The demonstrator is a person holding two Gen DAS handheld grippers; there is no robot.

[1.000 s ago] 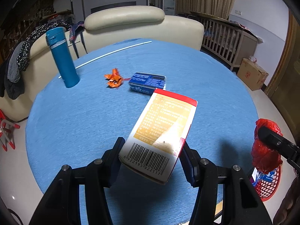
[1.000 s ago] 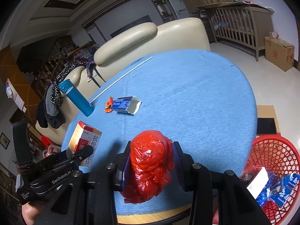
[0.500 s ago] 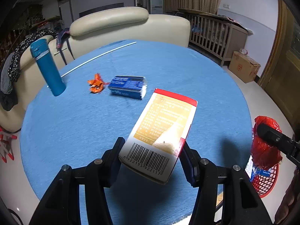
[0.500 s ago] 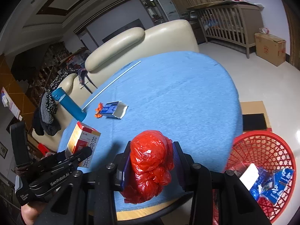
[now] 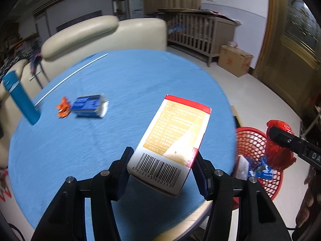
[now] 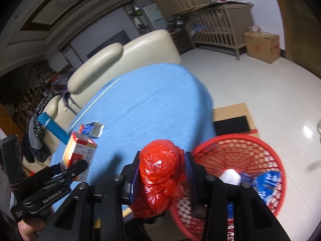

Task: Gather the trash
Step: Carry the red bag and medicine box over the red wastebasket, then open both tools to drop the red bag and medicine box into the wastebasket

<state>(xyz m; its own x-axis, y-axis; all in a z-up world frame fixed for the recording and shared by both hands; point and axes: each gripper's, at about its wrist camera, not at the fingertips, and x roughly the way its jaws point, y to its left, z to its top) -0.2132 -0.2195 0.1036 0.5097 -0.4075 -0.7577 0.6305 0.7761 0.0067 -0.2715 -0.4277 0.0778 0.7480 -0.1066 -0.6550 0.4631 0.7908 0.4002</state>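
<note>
My left gripper (image 5: pixel 162 170) is shut on a red, white and gold carton (image 5: pixel 174 138) with a barcode, held above the near edge of the round blue table (image 5: pixel 124 80). My right gripper (image 6: pixel 162 172) is shut on a crumpled red plastic bag (image 6: pixel 160 178), over the table's right edge beside a red mesh basket (image 6: pixel 238 146) on the floor. In the left wrist view the red bag (image 5: pixel 278 154) and basket (image 5: pixel 252 140) show at right. A blue packet (image 5: pixel 90 106) and an orange wrapper (image 5: pixel 63 107) lie on the table.
A blue flask (image 5: pixel 20 98) stands at the table's left edge, and a white rod (image 5: pixel 70 76) lies across its far side. Cream sofa (image 5: pixel 96 34) behind the table. The basket holds blue packets (image 6: pixel 268 180) and a white item. Flat cardboard (image 6: pixel 232 118) lies on the floor.
Both grippers have swung to the right with their loads. The red basket has come closer and larger in both views, and table items have slid left.
</note>
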